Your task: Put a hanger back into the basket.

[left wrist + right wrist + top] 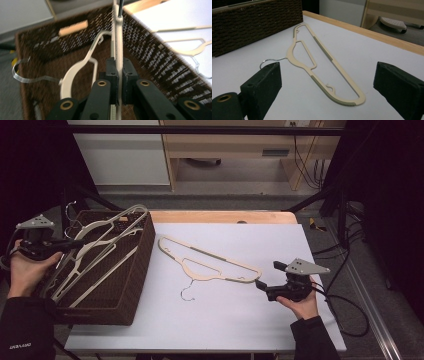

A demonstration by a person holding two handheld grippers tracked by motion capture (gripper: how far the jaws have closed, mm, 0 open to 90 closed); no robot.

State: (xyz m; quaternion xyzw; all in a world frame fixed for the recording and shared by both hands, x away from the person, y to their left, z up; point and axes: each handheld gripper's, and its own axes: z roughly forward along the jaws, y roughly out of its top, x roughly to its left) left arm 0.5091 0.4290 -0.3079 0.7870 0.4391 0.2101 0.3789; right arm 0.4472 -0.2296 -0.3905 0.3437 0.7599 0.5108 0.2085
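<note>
My left gripper [74, 243] is over the brown wicker basket [142, 265] at the table's left, shut on the thin edge of a cream plastic hanger [119, 52] that leans up toward the basket's far rim. A second cream hanger [75, 72] with a metal hook [18, 75] lies inside the basket below it. Another cream hanger [210, 262] lies flat on the white table top, its wire hook [187, 292] toward me. My right gripper [270, 275] rests near that hanger's right end, open, with the hanger [322, 60] ahead of its jaws and nothing between them.
The white sheet [230, 315] covers most of the wooden table [220, 216]. The basket's right wall [257, 22] stands just left of the flat hanger. Cables [350, 320] trail off the table's right side. A shelf unit and floor lie beyond the far edge.
</note>
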